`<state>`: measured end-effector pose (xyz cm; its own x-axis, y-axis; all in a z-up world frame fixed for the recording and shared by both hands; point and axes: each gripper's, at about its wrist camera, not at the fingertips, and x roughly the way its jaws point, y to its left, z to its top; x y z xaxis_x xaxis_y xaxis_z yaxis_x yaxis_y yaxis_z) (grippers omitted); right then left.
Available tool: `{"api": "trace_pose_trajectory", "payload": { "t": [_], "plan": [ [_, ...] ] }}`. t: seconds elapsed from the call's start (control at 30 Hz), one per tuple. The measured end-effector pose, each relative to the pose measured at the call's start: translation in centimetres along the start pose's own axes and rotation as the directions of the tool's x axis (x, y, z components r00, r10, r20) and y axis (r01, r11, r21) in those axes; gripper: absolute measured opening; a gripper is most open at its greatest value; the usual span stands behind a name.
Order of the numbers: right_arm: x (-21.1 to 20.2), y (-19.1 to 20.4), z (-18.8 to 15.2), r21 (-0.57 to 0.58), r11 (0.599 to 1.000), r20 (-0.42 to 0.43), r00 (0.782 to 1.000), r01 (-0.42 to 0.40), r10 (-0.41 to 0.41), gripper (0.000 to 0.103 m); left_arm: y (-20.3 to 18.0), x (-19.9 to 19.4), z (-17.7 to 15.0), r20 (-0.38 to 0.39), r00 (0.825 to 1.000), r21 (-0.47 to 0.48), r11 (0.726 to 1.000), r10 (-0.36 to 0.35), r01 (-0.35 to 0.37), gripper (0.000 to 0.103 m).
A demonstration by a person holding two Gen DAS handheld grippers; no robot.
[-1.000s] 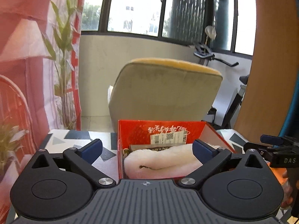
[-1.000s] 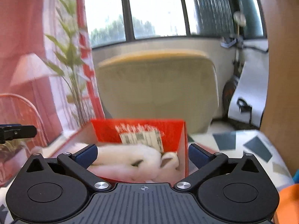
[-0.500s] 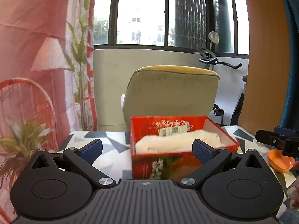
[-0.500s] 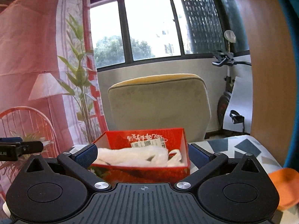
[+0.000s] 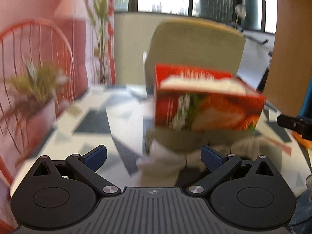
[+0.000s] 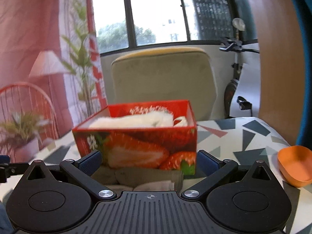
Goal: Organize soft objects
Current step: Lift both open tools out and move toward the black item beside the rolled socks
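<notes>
A red strawberry-print box (image 6: 136,148) stands on the patterned table (image 6: 243,136) with a white fluffy cloth (image 6: 134,120) lying inside it. The same box (image 5: 206,109) shows blurred in the left wrist view, its white cloth (image 5: 202,83) at the rim. In front of the box lies a pile of olive and pale folded cloths (image 6: 140,177), also visible as cloths (image 5: 175,156) in the left wrist view. My left gripper (image 5: 154,156) is open just above the pile's near edge. My right gripper (image 6: 149,160) is open, its fingers either side of the pile, holding nothing.
An orange bowl (image 6: 294,167) sits at the table's right edge. A beige armchair (image 6: 163,78) stands behind the box. A potted plant (image 5: 33,89) and a red wire chair (image 5: 39,58) are at the left. An exercise bike (image 6: 236,74) stands at the back right.
Both grippers have pulled back from the box and dropped lower. The box now shows its front face, and the cloth pile in front of it has come into view. Both stay open.
</notes>
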<state>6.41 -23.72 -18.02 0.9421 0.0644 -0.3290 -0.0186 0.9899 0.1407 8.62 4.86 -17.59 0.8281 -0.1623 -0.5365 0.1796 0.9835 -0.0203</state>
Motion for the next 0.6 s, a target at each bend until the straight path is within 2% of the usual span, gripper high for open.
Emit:
{"api": "trace_pose_trajectory", "payload": {
  "t": [0.13, 0.23, 0.37, 0.6],
  "plan": [
    [1.5, 0.3, -1.5, -0.03, 1.0, -0.059, 0.998, -0.005, 0.003, 0.103, 0.0, 1.4, -1.3, -0.083, 0.996, 0.003, 1.0, -0.025, 0.025, 0.103],
    [2.6, 0.5, -2.5, -0.056, 0.998, -0.112, 0.994, 0.01, -0.017, 0.103, -0.8, 2.2, -2.2, -0.154, 0.988, 0.047, 0.998, -0.029, 0.036, 0.103],
    [4.0, 0.5, -4.0, -0.06, 0.998, -0.195, 0.981, -0.008, -0.004, 0.102, -1.4, 3.0, -3.0, -0.219, 0.973, 0.088, 0.991, -0.075, 0.096, 0.103],
    [5.9, 0.9, -5.8, -0.097, 0.994, -0.287, 0.958, -0.049, 0.02, 0.1, -1.4, 4.9, -4.1, -0.329, 0.943, 0.105, 0.991, -0.048, 0.088, 0.099]
  ]
}}
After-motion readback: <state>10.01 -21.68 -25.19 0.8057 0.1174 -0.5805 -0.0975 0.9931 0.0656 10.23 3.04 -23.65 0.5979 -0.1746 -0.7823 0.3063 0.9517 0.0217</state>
